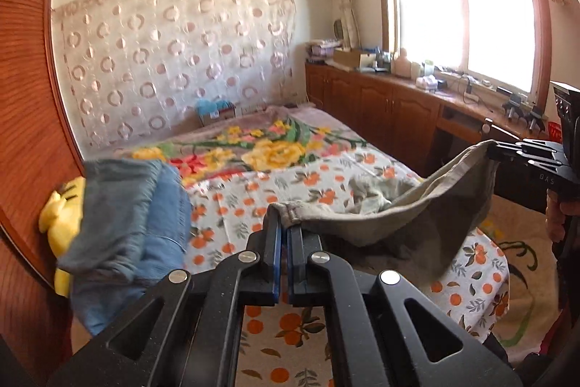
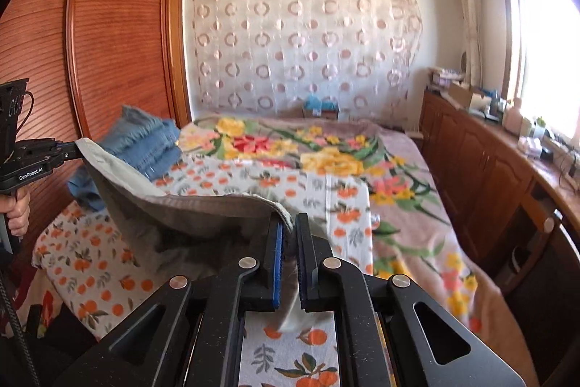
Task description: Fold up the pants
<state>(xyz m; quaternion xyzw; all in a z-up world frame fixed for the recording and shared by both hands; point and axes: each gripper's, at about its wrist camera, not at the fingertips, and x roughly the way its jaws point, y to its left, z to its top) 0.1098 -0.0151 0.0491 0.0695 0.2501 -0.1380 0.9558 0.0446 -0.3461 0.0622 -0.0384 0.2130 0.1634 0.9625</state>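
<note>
Grey-khaki pants (image 1: 406, 209) hang in the air above the bed, stretched between both grippers and sagging in the middle. My left gripper (image 1: 284, 220) is shut on one corner of the pants' edge. My right gripper (image 2: 288, 231) is shut on the other corner, with cloth (image 2: 203, 209) pinched between its blue pads. In the left wrist view the right gripper (image 1: 500, 147) shows at the right, holding the far corner. In the right wrist view the left gripper (image 2: 72, 147) shows at the left, holding its corner.
The bed has an orange-fruit sheet (image 1: 253, 202) and a floral blanket (image 2: 326, 151). A pile of blue denim clothes (image 1: 145, 213) and a yellow plush toy (image 1: 61, 216) lie by the wooden wardrobe (image 2: 108, 42). Wooden cabinets (image 1: 391, 111) with clutter run under the window.
</note>
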